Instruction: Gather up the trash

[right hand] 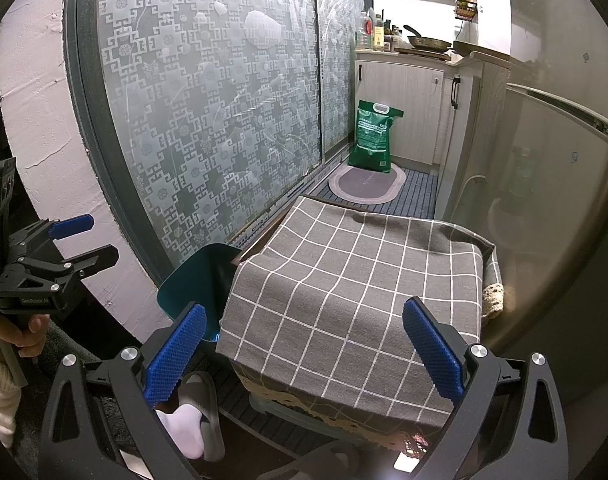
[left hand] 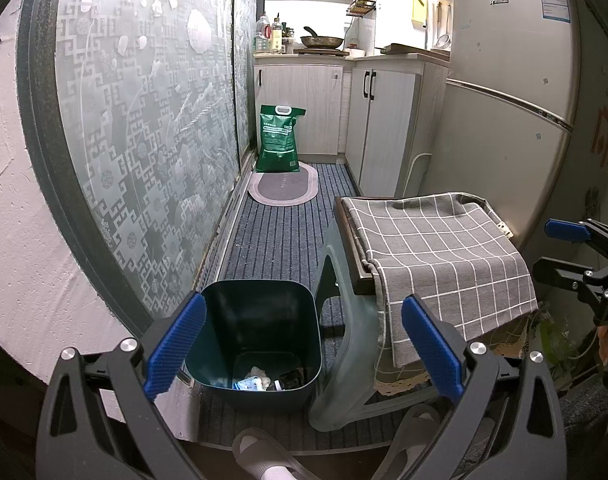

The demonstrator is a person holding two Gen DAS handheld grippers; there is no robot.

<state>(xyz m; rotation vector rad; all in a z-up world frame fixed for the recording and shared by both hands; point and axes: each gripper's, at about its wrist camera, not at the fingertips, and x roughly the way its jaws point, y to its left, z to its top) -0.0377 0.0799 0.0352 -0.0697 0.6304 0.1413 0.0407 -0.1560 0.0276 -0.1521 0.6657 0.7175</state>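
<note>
Beside the frosted patterned door (left hand: 143, 128), on striped carpet (left hand: 287, 232): dark teal trash bin (left hand: 259, 332), upright and uncovered, with crumpled wrappers and a small dark piece of trash (left hand: 263, 382) lying at its bottom. Just right of the bin, touching or nearly so: pale plastic stool (left hand: 344, 380) carrying a board draped with grey checked cloth (left hand: 444, 256), bare on top. Hovering above and in front of the bin: left gripper (left hand: 304, 344), blue pads spread wide with nothing between them. Further right of the bin, over the cloth: right gripper (right hand: 304, 348), fingers likewise wide apart and empty. Below the bin's near edge: grey slippers and white socks (right hand: 183, 424). Well beyond the bin: oval mat (left hand: 283, 186), green sack (left hand: 279, 138) against pale cabinets (left hand: 380, 120), and silver fridge (left hand: 504, 92) behind the stool.
</note>
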